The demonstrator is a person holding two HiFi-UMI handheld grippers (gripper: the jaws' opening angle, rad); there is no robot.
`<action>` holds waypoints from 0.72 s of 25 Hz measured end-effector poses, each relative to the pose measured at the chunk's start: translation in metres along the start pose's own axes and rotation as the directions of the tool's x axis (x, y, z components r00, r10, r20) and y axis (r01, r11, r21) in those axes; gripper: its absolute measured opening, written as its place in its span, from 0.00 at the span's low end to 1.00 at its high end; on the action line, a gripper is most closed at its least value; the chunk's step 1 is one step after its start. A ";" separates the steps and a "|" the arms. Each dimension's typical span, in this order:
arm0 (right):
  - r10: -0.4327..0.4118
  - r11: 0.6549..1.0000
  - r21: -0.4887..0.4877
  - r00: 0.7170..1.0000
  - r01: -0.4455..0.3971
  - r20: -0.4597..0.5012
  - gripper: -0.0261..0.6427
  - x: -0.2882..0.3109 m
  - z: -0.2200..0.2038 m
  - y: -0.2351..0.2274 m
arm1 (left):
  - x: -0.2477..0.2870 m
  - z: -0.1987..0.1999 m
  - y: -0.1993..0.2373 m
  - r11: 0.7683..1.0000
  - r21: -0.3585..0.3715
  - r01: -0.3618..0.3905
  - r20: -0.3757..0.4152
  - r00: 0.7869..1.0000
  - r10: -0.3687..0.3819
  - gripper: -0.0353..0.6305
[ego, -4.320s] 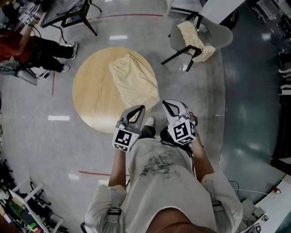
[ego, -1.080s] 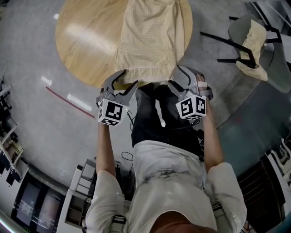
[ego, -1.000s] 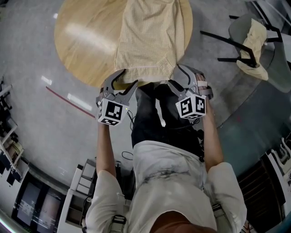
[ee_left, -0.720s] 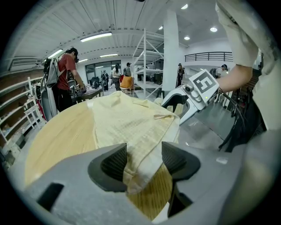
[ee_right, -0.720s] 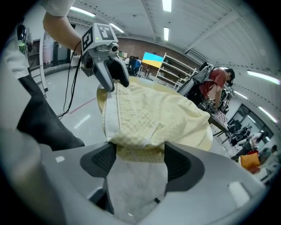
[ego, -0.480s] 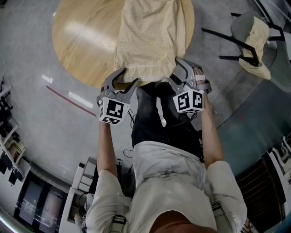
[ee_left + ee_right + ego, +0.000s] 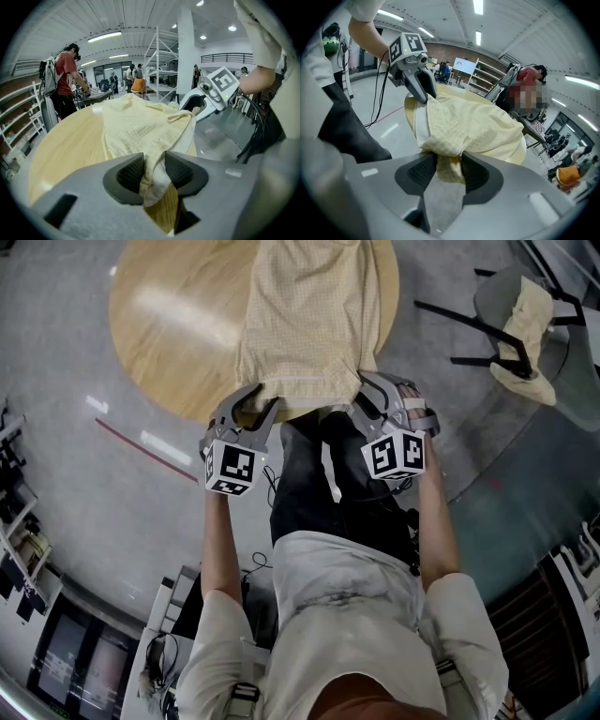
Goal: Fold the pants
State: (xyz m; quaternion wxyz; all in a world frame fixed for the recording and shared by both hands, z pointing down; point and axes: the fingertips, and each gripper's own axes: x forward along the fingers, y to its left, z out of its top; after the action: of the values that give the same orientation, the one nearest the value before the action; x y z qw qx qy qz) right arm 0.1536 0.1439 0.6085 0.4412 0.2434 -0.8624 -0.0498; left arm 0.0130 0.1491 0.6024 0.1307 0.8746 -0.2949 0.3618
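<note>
Pale yellow waffle-weave pants point(image 7: 309, 324) lie spread on the round light-wood bench point(image 7: 178, 334), their near edge at the rim closest to me. Polished grey floor point(image 7: 75, 521) all round, with a red tape line point(image 7: 131, 442) on it and a grey chair point(image 7: 506, 296) carrying yellow cloth off right. My left gripper point(image 7: 253, 404) and right gripper point(image 7: 372, 392) have just been closing, and each set of jaws now pinches a near corner of the pants.

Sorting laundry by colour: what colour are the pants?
The pants are pale yellow, finely checked; left gripper view shows it best.
</note>
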 end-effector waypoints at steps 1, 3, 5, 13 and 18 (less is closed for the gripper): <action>-0.009 1.000 0.004 1.000 0.009 0.005 0.29 -0.003 0.000 -0.001 | -0.001 0.001 0.001 1.000 -0.008 -0.004 0.004 1.000 0.004 0.27; -0.027 1.000 0.011 1.000 0.027 0.016 0.22 -0.007 0.002 -0.004 | -0.003 0.002 0.004 1.000 -0.023 -0.016 0.012 1.000 0.016 0.20; -0.032 0.999 0.012 0.999 0.032 0.022 0.17 -0.008 0.004 -0.005 | -0.004 0.001 0.006 0.999 -0.031 -0.022 0.013 1.000 0.022 0.18; -0.020 1.000 0.020 0.999 0.019 0.044 0.12 -0.011 0.010 -0.006 | -0.005 0.002 0.005 0.999 -0.034 -0.037 0.000 0.999 0.037 0.11; -0.013 1.000 0.022 0.998 0.012 0.059 0.11 -0.013 0.012 -0.007 | -0.010 0.007 0.008 0.997 -0.029 -0.071 0.006 0.997 0.071 0.11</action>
State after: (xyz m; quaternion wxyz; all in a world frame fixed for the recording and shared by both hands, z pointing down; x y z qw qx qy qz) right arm 0.1530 0.1423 0.5896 0.4127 0.2519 -0.8739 -0.0505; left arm 0.0065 0.1440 0.5909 0.1294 0.8630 -0.3316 0.3586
